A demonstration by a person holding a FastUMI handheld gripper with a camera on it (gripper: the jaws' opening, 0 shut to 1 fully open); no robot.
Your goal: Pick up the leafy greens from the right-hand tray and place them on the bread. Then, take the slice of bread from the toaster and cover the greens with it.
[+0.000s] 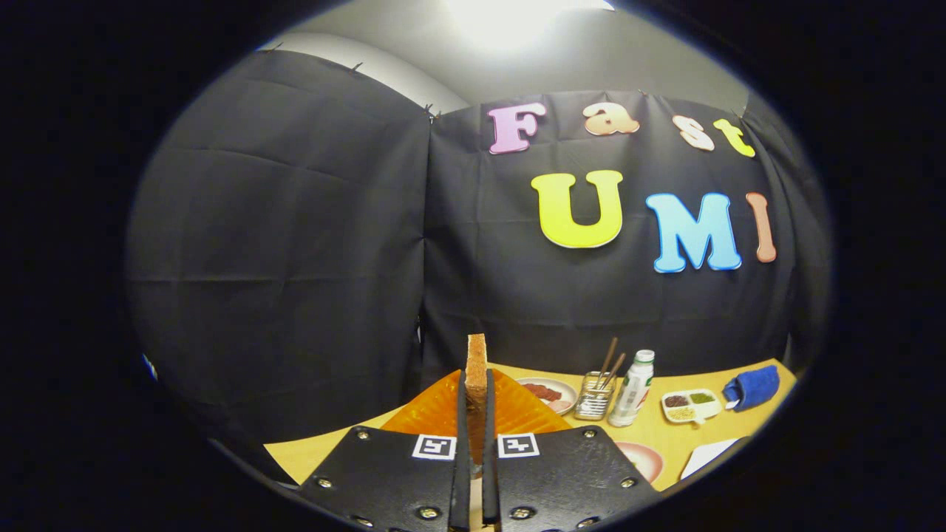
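- The tongs [477, 414], low in the middle of the frame, are closed on a slice of bread [477, 362] held upright on its edge, both fingers pressing its flat faces
- The slice stands up out of the fingertips, its brown crust at the top against the dark booth wall
- Just beyond the fingers, lower centre, lies an orange ribbed plate or mat [436, 414] on the yellow tabletop [669, 436]; the slice hides what lies on its middle
- Further toward the lower right stand a small dish with reddish food [548, 393], a glass jar with sticks [595, 395], a white bottle with a green cap [632, 388], a divided tray with small heaps [691, 405] and a blue cloth [752, 387]
- Neither the toaster nor the greens can be made out, so whether the greens already sit on the lower bread cannot be told
- Judged from the slice in the grip, the step in hand is the second one: carrying the bread to cover the greens
- The next move would call for tipping the slice from upright to flat and lowering it squarely over the stack before loosening the grip; a tilted release could let it slide off
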